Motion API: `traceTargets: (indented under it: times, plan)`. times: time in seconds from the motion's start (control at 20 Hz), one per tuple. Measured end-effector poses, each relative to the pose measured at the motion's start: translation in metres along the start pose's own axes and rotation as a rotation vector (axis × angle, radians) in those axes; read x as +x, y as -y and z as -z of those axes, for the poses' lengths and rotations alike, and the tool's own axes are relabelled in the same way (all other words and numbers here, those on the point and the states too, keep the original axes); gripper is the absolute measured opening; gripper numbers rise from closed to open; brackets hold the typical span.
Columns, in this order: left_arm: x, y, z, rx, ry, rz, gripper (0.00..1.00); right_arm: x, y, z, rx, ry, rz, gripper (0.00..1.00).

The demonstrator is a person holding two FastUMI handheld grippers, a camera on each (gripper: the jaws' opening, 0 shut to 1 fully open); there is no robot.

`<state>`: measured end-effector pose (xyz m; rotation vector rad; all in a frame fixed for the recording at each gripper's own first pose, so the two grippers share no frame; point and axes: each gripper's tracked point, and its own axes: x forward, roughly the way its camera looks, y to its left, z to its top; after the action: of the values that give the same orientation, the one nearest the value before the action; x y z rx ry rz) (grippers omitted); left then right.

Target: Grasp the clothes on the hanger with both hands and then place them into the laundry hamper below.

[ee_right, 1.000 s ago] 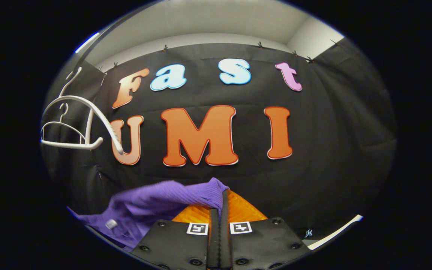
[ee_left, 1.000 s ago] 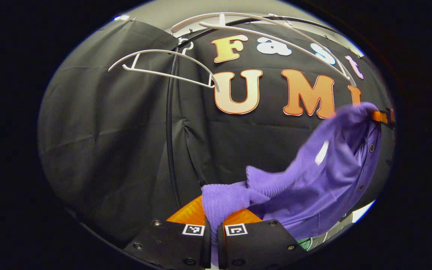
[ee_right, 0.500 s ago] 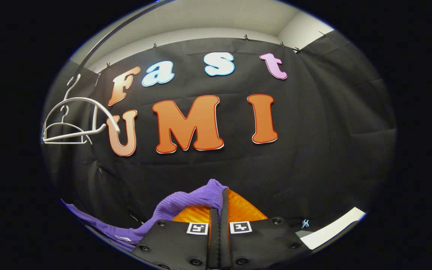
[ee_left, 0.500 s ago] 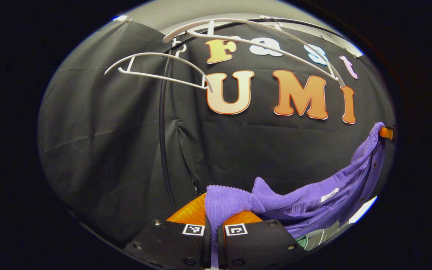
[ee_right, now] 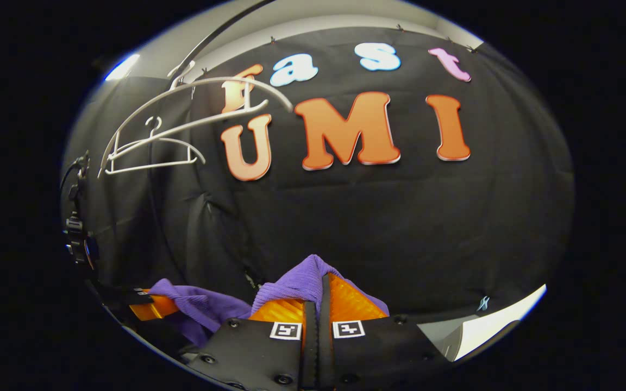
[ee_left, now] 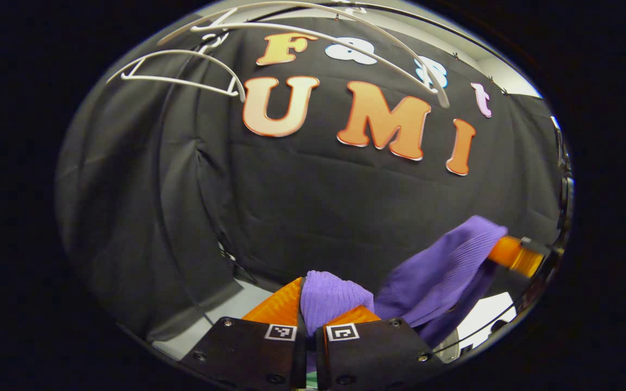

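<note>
A purple knit garment (ee_left: 438,277) hangs between my two grippers, off the hangers. In the left gripper view my left gripper (ee_left: 313,301) is shut on one bunched end (ee_left: 329,296), and the other end runs right to the orange fingers (ee_left: 514,255) of the right gripper. In the right gripper view my right gripper (ee_right: 318,290) is shut on a fold of the purple garment (ee_right: 302,279), which sags left to the left gripper's orange fingers (ee_right: 152,308). Bare white hangers (ee_left: 182,81) (ee_right: 150,146) hang high up on the left.
A black rail upright (ee_right: 155,217) stands against the black cloth wall. A pale floor strip (ee_right: 487,331) shows at the lower right of the right gripper view, and pale floor (ee_left: 226,315) shows low in the left gripper view.
Both grippers have come down with the garment and drawn closer together. The hangers and wall now sit higher in both views, and each gripper now shows nearer in the other's view.
</note>
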<state>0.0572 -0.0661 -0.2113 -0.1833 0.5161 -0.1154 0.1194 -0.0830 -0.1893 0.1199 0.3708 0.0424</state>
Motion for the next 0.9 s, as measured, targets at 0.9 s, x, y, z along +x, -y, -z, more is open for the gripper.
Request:
traceTargets:
  times: [0.9]
  plan:
    - [0.015, 0.028, 0.17, -0.177, -0.566, -0.003, 0.08, 0.0, 0.033, 0.217, 0.204, -0.668, 0.1, 0.08]
